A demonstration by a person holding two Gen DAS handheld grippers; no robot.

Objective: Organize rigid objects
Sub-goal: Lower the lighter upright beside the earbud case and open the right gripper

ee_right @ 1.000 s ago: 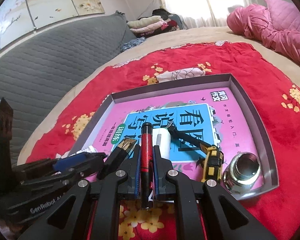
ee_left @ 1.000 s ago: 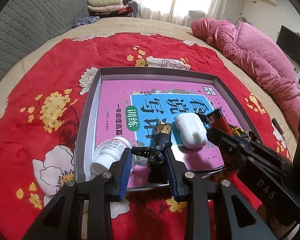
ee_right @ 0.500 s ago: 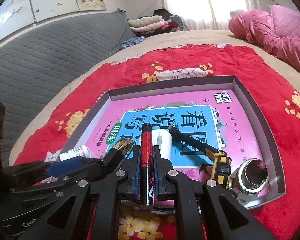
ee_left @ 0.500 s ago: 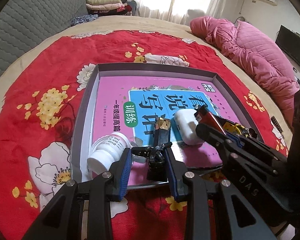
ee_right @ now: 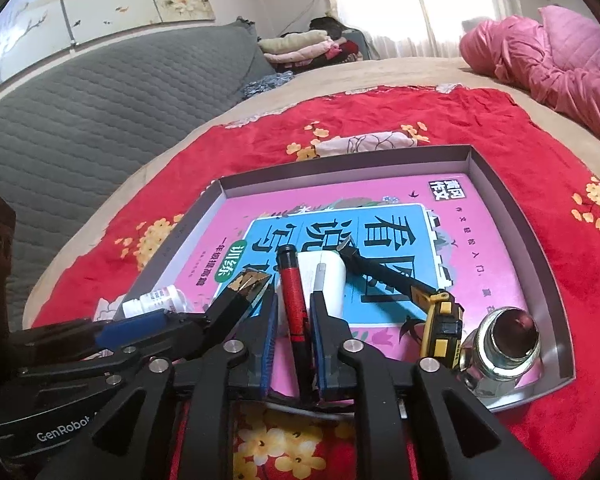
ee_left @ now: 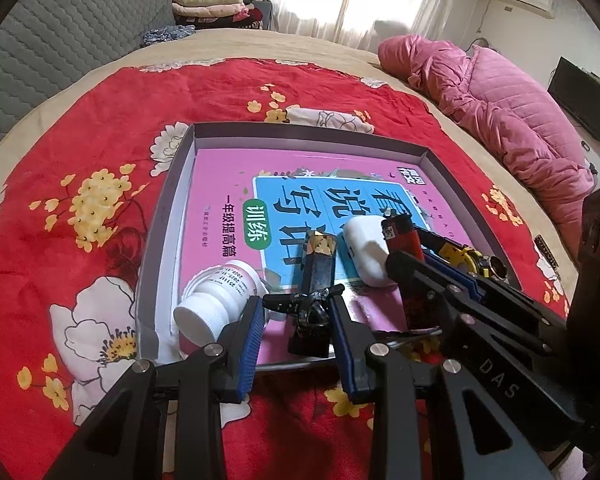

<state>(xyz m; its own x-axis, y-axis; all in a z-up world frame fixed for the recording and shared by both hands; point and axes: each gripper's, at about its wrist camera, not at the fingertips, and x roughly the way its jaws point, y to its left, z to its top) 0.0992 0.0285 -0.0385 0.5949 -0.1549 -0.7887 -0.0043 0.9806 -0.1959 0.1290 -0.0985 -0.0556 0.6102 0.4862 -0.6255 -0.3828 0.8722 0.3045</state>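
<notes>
A grey tray [ee_left: 172,208] [ee_right: 516,216] lies on the red floral blanket, with a pink book [ee_left: 228,184] [ee_right: 472,232] inside. My left gripper [ee_left: 296,308] is open; a black box with a gold top [ee_left: 318,268] [ee_right: 244,292] lies between its fingers, and a white pill bottle [ee_left: 216,300] [ee_right: 152,298] is at the left fingertip. My right gripper [ee_right: 294,304] stands slightly open around a red lighter [ee_right: 294,300] [ee_left: 400,236] that lies in the tray. A white earbud case [ee_left: 366,252] [ee_right: 326,276] lies beside it.
A yellow-black tape measure [ee_right: 440,320] [ee_left: 466,256] with a black tool [ee_right: 380,272] and a glass jar [ee_right: 500,340] lie at the tray's right. A pink quilt [ee_left: 500,112] and folded clothes [ee_left: 216,4] lie behind. A grey headboard [ee_right: 80,128] stands at left.
The right gripper's jaws have parted from the red lighter, which now lies in the tray. Both grippers have drawn back slightly. The left gripper stays open.
</notes>
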